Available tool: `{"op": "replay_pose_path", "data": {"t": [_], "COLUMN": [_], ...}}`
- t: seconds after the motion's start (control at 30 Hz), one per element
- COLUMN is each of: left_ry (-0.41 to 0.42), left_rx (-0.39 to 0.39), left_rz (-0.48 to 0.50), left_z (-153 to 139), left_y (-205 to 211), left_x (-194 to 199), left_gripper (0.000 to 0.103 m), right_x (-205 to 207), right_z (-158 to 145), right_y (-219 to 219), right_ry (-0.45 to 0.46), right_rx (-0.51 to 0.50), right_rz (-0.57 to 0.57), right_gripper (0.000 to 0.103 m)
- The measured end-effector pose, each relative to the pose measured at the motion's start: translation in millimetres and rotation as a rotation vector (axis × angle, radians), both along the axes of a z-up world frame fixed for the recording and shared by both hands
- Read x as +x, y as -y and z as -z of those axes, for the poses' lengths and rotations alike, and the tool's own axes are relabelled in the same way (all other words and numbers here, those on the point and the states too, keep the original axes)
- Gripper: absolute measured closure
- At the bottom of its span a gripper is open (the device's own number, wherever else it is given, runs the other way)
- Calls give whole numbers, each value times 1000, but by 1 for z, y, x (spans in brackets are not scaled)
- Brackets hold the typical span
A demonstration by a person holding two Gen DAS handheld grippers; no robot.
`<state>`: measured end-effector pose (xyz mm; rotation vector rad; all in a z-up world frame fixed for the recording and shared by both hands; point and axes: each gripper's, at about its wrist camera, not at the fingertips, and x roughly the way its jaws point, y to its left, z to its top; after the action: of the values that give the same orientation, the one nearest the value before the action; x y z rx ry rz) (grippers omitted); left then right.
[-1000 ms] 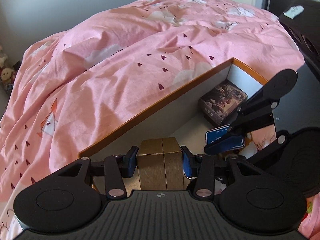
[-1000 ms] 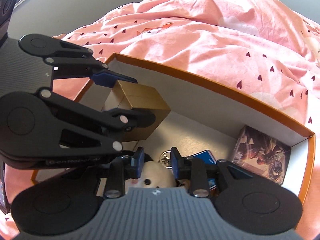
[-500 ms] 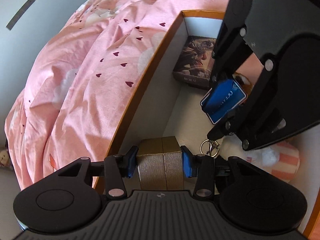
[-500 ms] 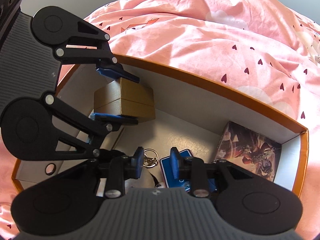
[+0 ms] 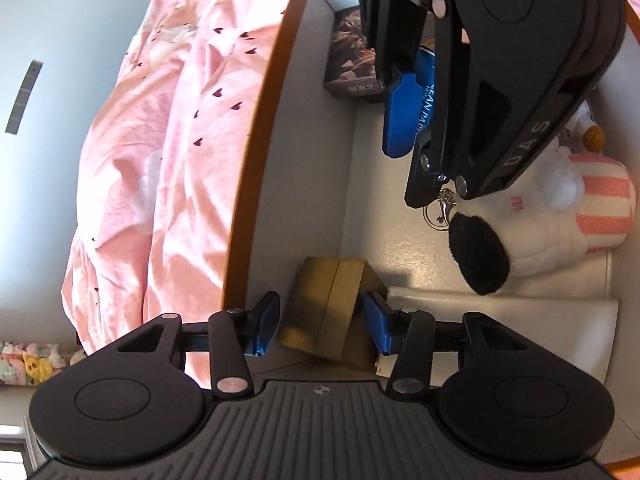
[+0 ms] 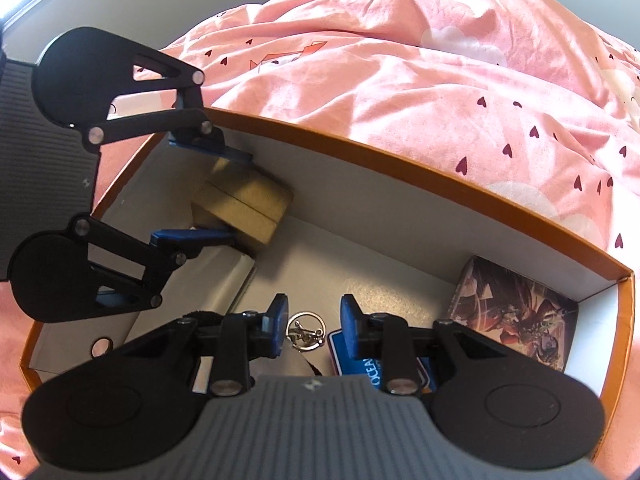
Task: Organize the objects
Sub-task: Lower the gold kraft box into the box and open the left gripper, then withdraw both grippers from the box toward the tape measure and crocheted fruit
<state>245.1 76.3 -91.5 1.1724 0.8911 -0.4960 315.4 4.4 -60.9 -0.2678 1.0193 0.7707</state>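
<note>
While its jaws are opening, the left claw straddles the gold box, pads clear of its sides; the gold box sits tilted in a corner of the orange tray. Beyond, the right claw stands partly open over a key ring, holding nothing. A picture box fills the tray's far corner on the pink bed.

Both the left gripper and the right gripper are matte black linkages with round silver pivot pins, blue finger pads and ribbed grey housings; white lettering reads perhaps "DAS".
</note>
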Motion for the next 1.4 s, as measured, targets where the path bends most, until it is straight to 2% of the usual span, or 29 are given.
{"op": "replay_pose_path", "data": {"t": [0.13, 0.2, 0.27, 0.5, 0.67, 0.8, 0.97, 1.0, 1.1, 1.23, 1.3, 1.37, 1.4], "left_ry": [-24, -49, -61, -85, -77, -62, -18, -1, 59, 103, 140, 171, 181], "left_rx": [-41, -49, -58, -165, -251, -327, -451, -477, -572, -704, -728, -727, -731], "left_rz": [-54, -78, -103, -194, -254, -296, -356, -372, -442, -488, -519, -572, -606], "left_z": [-6, -6, -5, -15, -21, -29, -52, -58, -76, -90, -99, -106, -109], "left_y": [-7, -10, -14, -31, -38, -41, -36, -35, -30, -18, -5, -1, 3], "left_x": [1, 2, 2, 1, -4, -11, -25, -29, -44, -71, -78, -73, -84], "left_gripper": [46, 56, 61, 62, 62, 63, 63, 63, 63, 63, 62, 62, 62], "right_x": [2, 4, 6, 13, 15, 10, -4, -8, -26, -57, -71, -87, -96], "right_z": [0, 0, 0, 5, 8, 6, -15, -21, -39, -63, -72, -79, -82], "right_y": [-5, -8, -13, -34, -46, -46, -27, -20, 2, 31, 44, 58, 65], "right_ry": [6, 6, 9, 20, -14, 0, 49, 57, 85, 151, 174, 197, 209], "right_rx": [24, 39, 50, 74, 100, 79, 88, 95, 136, 183, 199, 239, 246], "right_rz": [1, 5, 6, -7, -22, -22, -10, -1, 26, 55, 65, 80, 89], "right_gripper": [73, 78, 84, 95, 101, 101, 99, 95, 94, 94, 81, 76, 74]}}
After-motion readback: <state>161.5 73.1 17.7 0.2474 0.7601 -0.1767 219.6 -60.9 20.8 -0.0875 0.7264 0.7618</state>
